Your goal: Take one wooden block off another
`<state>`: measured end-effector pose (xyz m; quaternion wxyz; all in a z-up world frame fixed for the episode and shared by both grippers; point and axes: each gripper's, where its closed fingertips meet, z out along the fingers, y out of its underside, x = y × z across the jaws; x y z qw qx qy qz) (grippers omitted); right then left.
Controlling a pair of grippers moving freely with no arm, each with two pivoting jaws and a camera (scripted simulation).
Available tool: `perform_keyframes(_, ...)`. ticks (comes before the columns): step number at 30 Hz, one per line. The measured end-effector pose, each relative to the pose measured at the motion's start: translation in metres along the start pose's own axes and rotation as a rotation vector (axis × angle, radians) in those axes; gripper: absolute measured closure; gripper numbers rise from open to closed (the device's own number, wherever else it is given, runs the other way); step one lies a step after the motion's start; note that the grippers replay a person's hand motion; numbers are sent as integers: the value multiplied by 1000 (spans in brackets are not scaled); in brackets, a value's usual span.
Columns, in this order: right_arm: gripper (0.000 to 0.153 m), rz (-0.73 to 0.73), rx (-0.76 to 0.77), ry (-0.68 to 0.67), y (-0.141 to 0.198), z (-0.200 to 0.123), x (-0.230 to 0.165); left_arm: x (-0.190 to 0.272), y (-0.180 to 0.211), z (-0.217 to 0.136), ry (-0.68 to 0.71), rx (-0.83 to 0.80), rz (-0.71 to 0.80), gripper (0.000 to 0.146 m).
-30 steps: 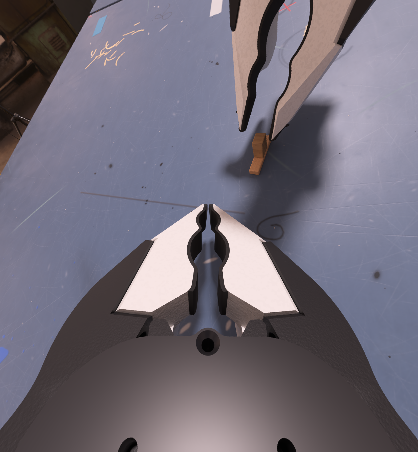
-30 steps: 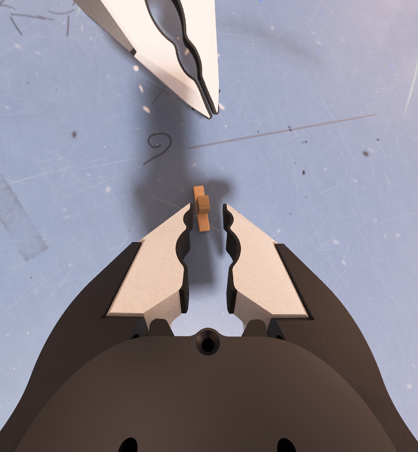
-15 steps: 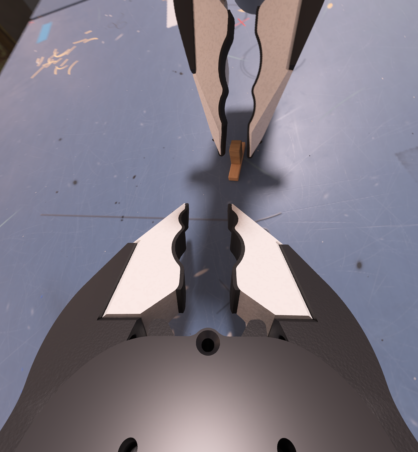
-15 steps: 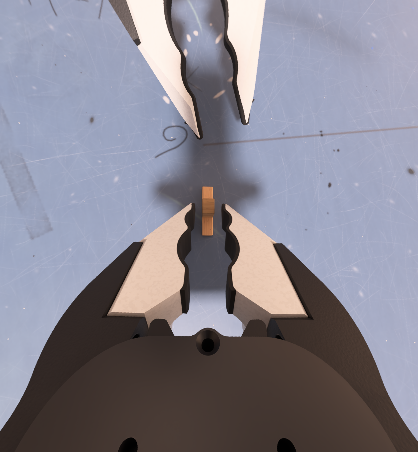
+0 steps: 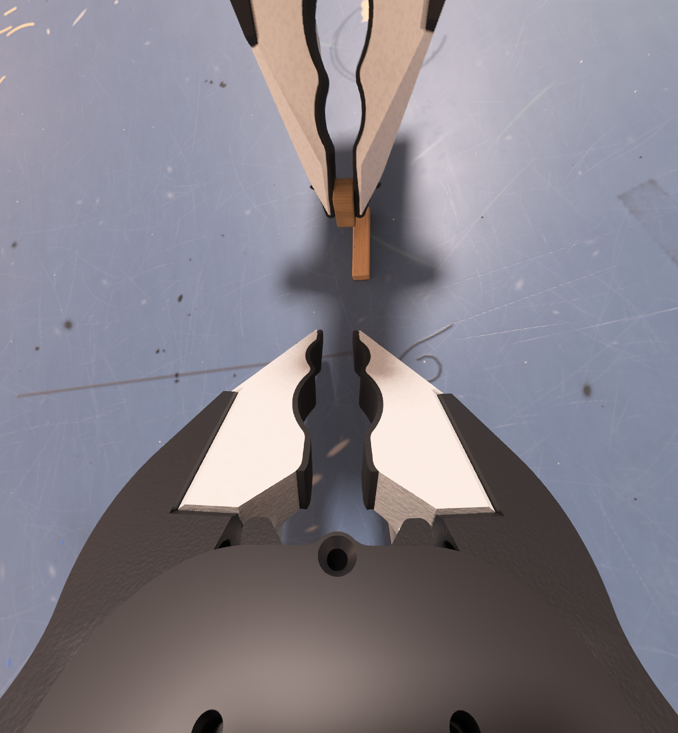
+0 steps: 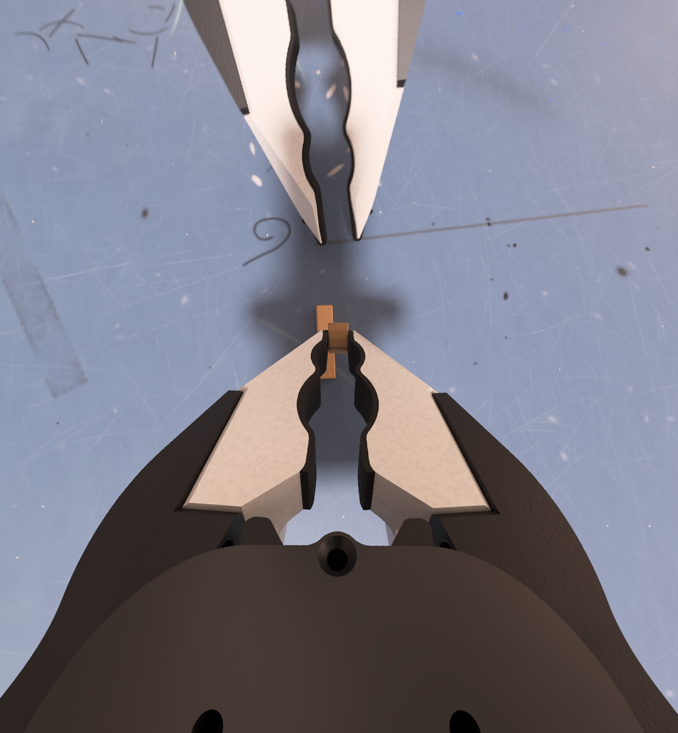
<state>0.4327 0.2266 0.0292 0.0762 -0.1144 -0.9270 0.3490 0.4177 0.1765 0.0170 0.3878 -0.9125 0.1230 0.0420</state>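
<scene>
A small wooden block (image 6: 337, 337) is clamped between the tips of my right gripper (image 6: 337, 334), which is shut on it. It also shows in the left wrist view (image 5: 344, 202), with the right gripper (image 5: 344, 212) coming down from the top. A long flat wooden block (image 5: 360, 248) lies on the blue-grey table (image 5: 131, 238). The small block is offset to one side of the long block (image 6: 324, 317), and I cannot tell whether they touch. My left gripper (image 5: 337, 332) is open with a narrow gap and empty. It points at the blocks from a short way off, as the right wrist view (image 6: 338, 239) shows.
The table is scratched and speckled. A faded grey tape patch (image 6: 28, 297) lies to one side and also shows in the left wrist view (image 5: 666, 238). A thin dark line (image 5: 151, 380) and a curl mark (image 5: 428, 361) sit by the left gripper's tips.
My right gripper has closed on the small block, which now sits off to the side of the long block. My left gripper has come closer and its jaws have narrowed.
</scene>
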Motion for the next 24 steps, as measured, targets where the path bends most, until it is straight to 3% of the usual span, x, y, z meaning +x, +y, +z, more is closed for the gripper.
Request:
perform_keyframes(5,144,17,26,6,-10,-3,-5,9,1,-3,-8,-41,10,135)
perform_keyframes(13,144,55,-30,-23,-13,2,-13,13,-3,-2,10,-5,-23,123)
perform_keyframes(19,144,80,-73,-25,-12,3,-13,16,-5,4,-17,-44,-36,132)
perform_keyframes(24,144,50,-91,-22,-10,3,-16,21,-8,1,1,-58,-54,127)
